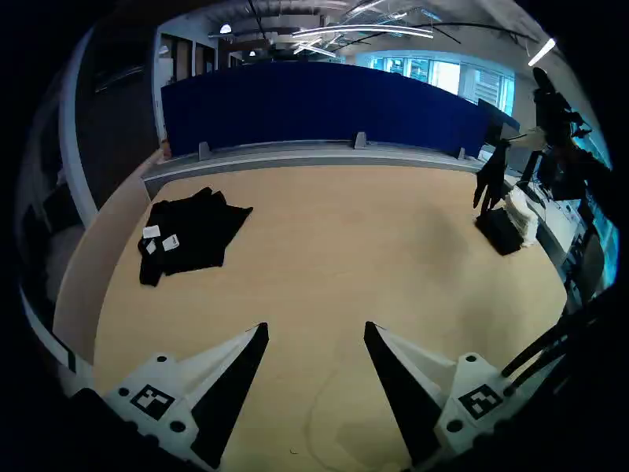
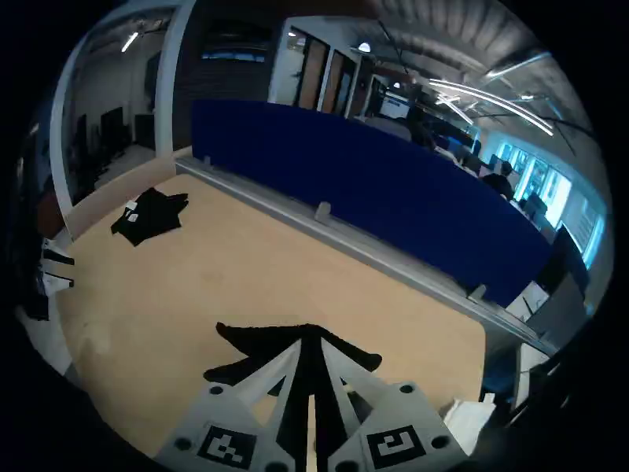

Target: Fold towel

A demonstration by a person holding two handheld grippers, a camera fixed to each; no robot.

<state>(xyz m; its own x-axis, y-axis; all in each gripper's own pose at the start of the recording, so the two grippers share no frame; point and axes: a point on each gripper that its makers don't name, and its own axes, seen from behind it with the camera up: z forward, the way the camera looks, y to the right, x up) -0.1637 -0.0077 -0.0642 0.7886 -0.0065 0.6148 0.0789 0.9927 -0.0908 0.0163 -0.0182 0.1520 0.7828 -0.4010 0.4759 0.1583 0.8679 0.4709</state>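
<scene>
My right gripper [image 2: 312,340] is shut on a black towel [image 2: 259,350], which spreads out to both sides of its fingers on the light wooden table [image 2: 236,275]. In the left gripper view, a black cloth [image 1: 491,182] rises from the table at the far right. My left gripper [image 1: 314,326] is open above bare tabletop [image 1: 338,236], with nothing between its fingers. A crumpled pile of black towels [image 1: 193,228] with small white tags lies at the table's far left; it also appears in the right gripper view as a black pile [image 2: 149,211].
A blue divider panel [image 1: 314,106] on a grey rail runs along the table's far edge. At the right edge sit a dark folded stack [image 1: 502,230] and a white cloth [image 1: 523,214]. Dark equipment [image 1: 562,157] and cables stand beyond the right edge.
</scene>
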